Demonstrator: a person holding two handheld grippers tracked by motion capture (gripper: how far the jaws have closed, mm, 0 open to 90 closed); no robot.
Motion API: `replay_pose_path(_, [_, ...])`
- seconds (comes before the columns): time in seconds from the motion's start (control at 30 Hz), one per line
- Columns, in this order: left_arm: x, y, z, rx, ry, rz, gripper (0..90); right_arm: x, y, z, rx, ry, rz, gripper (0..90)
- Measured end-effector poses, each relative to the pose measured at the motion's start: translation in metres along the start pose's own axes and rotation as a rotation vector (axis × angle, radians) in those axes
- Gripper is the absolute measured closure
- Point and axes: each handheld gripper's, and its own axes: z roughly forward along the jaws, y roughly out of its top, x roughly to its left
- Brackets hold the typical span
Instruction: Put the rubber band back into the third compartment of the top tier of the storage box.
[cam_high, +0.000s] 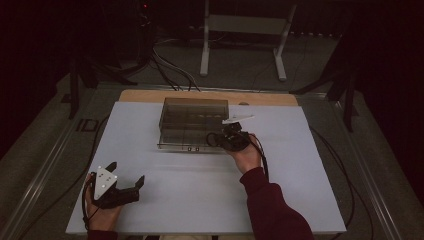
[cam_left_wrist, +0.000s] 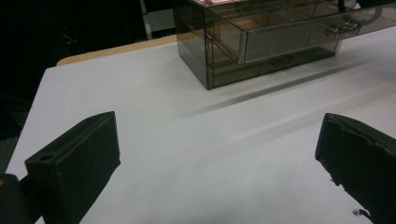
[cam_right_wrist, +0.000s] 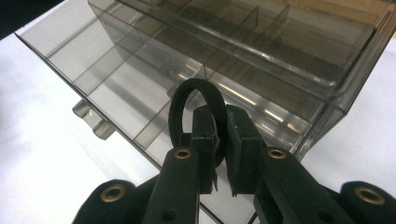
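Smoky clear plastic: the drawer organizer (cam_high: 192, 120) sits at the far middle of the white table (cam_high: 300, 190), one drawer (cam_right_wrist: 121, 88) pulled out toward me. My right gripper (cam_high: 225, 138) is at that open drawer's right end, forearm in a dark red sleeve (cam_high: 272, 205) stretched out from the near right. Its jaws are pressed onto a black ring (cam_right_wrist: 196, 109), which stands upright over the drawer's compartments. My left gripper (cam_high: 126, 179) rests low at the near left corner, hand (cam_high: 102, 212) under it, jaws spread wide and pinching nothing, aimed right across bare tabletop.
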Motion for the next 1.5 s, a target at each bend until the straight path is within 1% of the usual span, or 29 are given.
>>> replay_pose_path(0.1, [0.0, 0.0, 0.0, 0.0, -0.002, -0.001, 0.6, 0.0, -0.001, 0.001, 0.006, 0.002, 0.0, 80.0])
replay_pose_path(0.33, [0.0, 0.0, 0.0, 0.003, -0.002, 0.0, 0.7, 0.001, -0.001, 0.002, 0.009, -0.009, -0.013, 65.2])
replay_pose_path(0.43, [0.0, 0.0, 0.0, 0.002, -0.002, 0.0, 0.7, 0.001, -0.001, 0.0, -0.007, -0.004, -0.01, 59.3])
replay_pose_path(0.5, [0.0, 0.0, 0.0, 0.003, -0.002, 0.0, 0.6, 0.002, 0.0, -0.001, -0.021, 0.001, -0.019, 56.6])
replay_pose_path(0.63, [-0.001, 0.0, 0.0, 0.003, -0.003, 0.001, 0.7, 0.004, 0.001, -0.005, -0.051, 0.004, -0.04, 52.6])
replay_pose_path(0.83, [0.0, 0.0, 0.0, 0.004, -0.002, 0.001, 0.7, 0.004, 0.003, -0.011, -0.086, 0.001, -0.052, 48.5])
replay_pose_path(0.93, [-0.001, 0.0, 0.0, 0.005, -0.003, 0.001, 0.7, 0.005, 0.004, -0.015, -0.104, -0.008, -0.054, 42.2])
replay_pose_path(1.07, [-0.001, 0.001, 0.0, 0.004, -0.001, 0.001, 0.7, 0.004, 0.006, -0.018, -0.12, -0.05, -0.047, 29.1])
replay_pose_path(1.17, [0.0, 0.001, -0.001, -0.004, 0.002, -0.004, 0.7, 0.002, 0.006, -0.02, -0.126, -0.075, -0.03, 20.6])
replay_pose_path(1.27, [0.001, 0.001, -0.002, -0.008, 0.001, -0.007, 0.7, -0.001, 0.005, -0.022, -0.131, -0.091, -0.018, 15.3])
replay_pose_path(1.3, [0.001, 0.002, -0.002, -0.008, 0.001, -0.006, 0.7, -0.002, 0.005, -0.023, -0.133, -0.093, -0.018, 14.9])
replay_pose_path(1.5, [0.001, 0.003, -0.003, -0.013, 0.0, -0.007, 0.7, -0.007, 0.003, -0.029, -0.137, -0.114, -0.024, 5.1])
